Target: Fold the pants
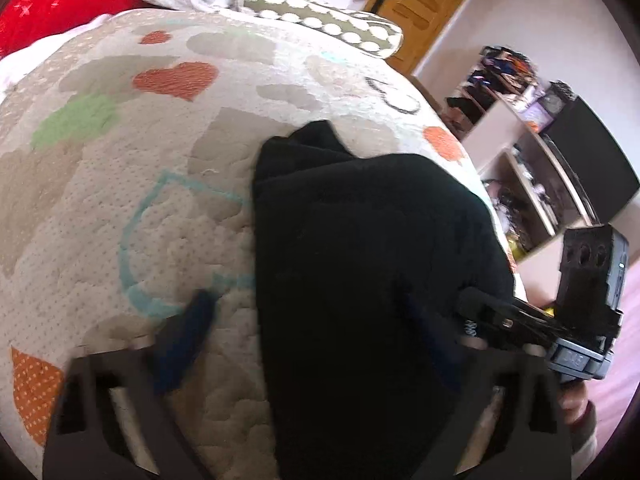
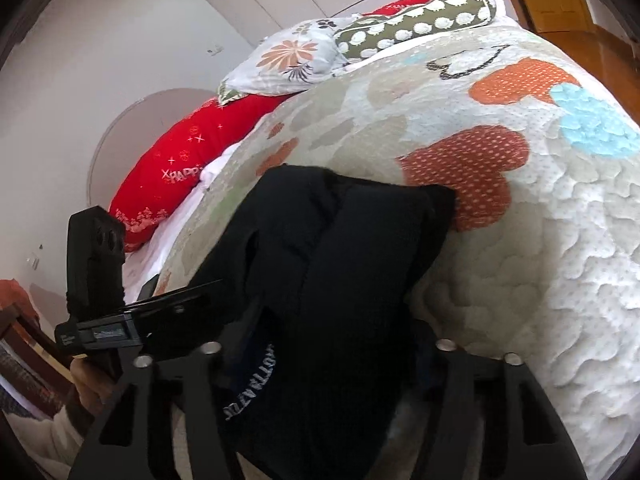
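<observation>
Black pants [image 1: 360, 240] lie folded in a thick bundle on a quilted bedspread [image 1: 140, 208] with hearts. My left gripper [image 1: 312, 336] stands open over the bundle's near left edge. Its left finger [image 1: 192, 332] rests on the quilt clear of the cloth, and its right finger is above the pants. In the right wrist view the pants [image 2: 340, 248] and their lettered waistband [image 2: 248, 384] fill the gap of my right gripper [image 2: 332, 348]. Black fingers merge with black cloth, so the grip is unclear. Each gripper shows side-on in the other's view, at the bundle's edge: the right gripper [image 1: 472, 296] and the left gripper [image 2: 208, 286].
A red pillow [image 2: 168, 184], a floral pillow [image 2: 288, 60] and a dotted olive pillow [image 2: 420, 20] lie at the head of the bed. Cluttered shelves [image 1: 520, 152], a black screen [image 1: 592, 160] and a wooden door [image 1: 424, 4] stand beyond the bed's right edge. A hand [image 1: 576, 404] holds the right gripper.
</observation>
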{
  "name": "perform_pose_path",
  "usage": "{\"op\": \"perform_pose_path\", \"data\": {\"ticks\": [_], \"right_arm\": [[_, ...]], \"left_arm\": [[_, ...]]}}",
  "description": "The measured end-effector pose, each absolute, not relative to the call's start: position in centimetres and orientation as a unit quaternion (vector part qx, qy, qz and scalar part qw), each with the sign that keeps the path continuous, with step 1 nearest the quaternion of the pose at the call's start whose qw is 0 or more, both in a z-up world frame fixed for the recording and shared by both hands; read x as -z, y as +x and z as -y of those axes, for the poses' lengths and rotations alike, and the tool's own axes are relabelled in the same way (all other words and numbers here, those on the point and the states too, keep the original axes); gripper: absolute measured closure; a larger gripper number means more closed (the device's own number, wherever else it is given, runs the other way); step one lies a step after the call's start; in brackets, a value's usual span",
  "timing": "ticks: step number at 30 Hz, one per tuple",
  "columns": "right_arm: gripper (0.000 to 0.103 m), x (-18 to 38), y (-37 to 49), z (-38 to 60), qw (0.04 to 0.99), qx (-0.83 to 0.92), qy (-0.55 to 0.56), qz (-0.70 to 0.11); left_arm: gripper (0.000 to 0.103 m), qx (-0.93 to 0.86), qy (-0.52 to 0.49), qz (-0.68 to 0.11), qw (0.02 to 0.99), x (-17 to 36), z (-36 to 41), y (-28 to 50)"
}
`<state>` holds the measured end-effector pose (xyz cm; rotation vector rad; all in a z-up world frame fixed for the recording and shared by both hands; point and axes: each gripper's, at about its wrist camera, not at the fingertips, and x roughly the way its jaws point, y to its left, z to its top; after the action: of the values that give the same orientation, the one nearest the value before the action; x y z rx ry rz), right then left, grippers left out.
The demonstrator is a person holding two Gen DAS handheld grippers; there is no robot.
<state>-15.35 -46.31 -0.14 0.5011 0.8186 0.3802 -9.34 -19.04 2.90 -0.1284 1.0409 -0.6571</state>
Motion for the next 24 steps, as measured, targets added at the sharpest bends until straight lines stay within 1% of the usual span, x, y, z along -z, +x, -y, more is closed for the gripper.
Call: {"op": "perform_pose_path", "data": {"ticks": [1, 2, 4, 7, 8, 12, 15, 18, 19, 20, 21, 23, 24], "right_arm": [[0.054, 0.0, -15.5, 46.2, 0.871, -0.180, 0.242, -0.388], [0.060, -0.1, -15.5, 46.3, 0.871, -0.180, 0.245, -0.387], [0.066, -1.0, -15.8, 46.1, 0.873, -0.185, 0.246, -0.379], [0.068, -3.1, -15.8, 44.9, 0.879, -0.201, 0.223, -0.370], [0.069, -3.9, -15.7, 44.5, 0.882, -0.203, 0.212, -0.368], [0.069, -5.9, -14.0, 43.4, 0.886, -0.218, 0.210, -0.352], [0.069, -6.6, -11.8, 42.3, 0.887, -0.226, 0.210, -0.344], [0.067, -6.5, -8.7, 40.6, 0.885, -0.237, 0.207, -0.343], [0.064, -6.0, -7.3, 40.0, 0.883, -0.236, 0.204, -0.352], [0.060, -5.4, -6.3, 39.6, 0.880, -0.229, 0.202, -0.363], [0.059, -4.6, -5.2, 39.2, 0.878, -0.219, 0.197, -0.378], [0.055, -2.7, -3.6, 38.5, 0.878, -0.177, 0.158, -0.416], [0.051, -2.1, -3.4, 38.4, 0.880, -0.154, 0.136, -0.428]], "left_arm": [[0.047, 0.324, -0.071, -0.492, 0.805, -3.0, 19.1, -9.4], [0.048, 0.325, -0.072, -0.492, 0.805, -3.3, 19.1, -9.5], [0.060, 0.323, -0.055, -0.485, 0.811, -3.9, 19.3, -9.9], [0.072, 0.324, -0.043, -0.475, 0.817, -5.6, 19.1, -10.1], [0.073, 0.324, -0.040, -0.469, 0.821, -6.3, 18.9, -10.1], [0.073, 0.316, -0.038, -0.443, 0.838, -8.6, 17.5, -8.9], [0.073, 0.296, -0.042, -0.432, 0.851, -9.8, 15.9, -6.6], [0.073, 0.273, -0.039, -0.434, 0.858, -9.5, 14.7, -4.1], [0.071, 0.263, -0.042, -0.440, 0.858, -9.1, 14.2, -3.2], [0.069, 0.251, -0.039, -0.452, 0.855, -8.1, 13.7, -2.1], [0.066, 0.237, -0.031, -0.463, 0.854, -7.1, 13.4, -1.4], [0.056, 0.204, -0.022, -0.490, 0.847, -5.0, 12.6, -0.5], [0.045, 0.197, -0.025, -0.492, 0.848, -4.5, 12.1, -0.5]]}}
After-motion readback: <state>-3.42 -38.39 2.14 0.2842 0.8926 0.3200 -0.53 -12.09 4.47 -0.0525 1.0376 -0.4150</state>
